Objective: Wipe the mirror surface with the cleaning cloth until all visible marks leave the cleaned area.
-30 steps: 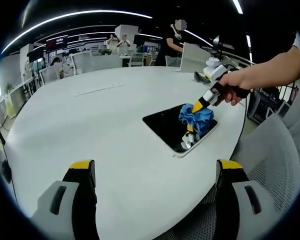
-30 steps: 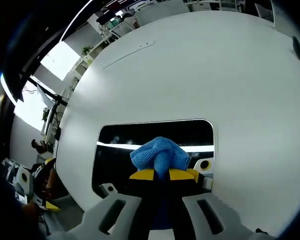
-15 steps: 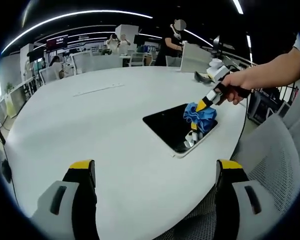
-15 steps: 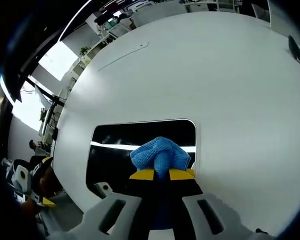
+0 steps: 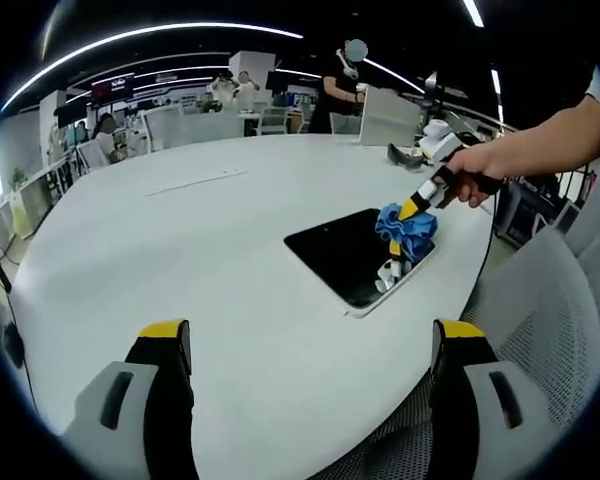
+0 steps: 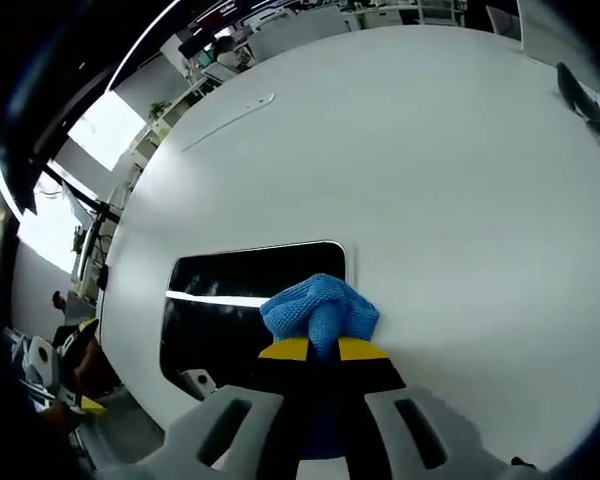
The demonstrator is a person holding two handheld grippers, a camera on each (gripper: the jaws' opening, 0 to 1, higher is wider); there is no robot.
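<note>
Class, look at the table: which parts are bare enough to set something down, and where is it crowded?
The white table is bare from the mirror across to its far edge. It is crowded at the mirror's end, where the right gripper presses the blue cloth.

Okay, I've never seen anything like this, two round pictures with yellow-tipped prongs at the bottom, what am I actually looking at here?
No robot here: a person holds a hand tool with two jaws in each hand, and a fisheye camera rides on each tool, which makes the pictures round. The left gripper view looks along the left gripper, whose yellow-tipped jaws stand wide apart with nothing between them. Across the white table you see the person's hand holding the right gripper. The right gripper view is taken from that tool: its jaws are shut on a blue cleaning cloth. The cloth is pressed at the edge of a dark mirror lying flat on the table, apparently to wipe it. An office with people lies beyond.
</note>
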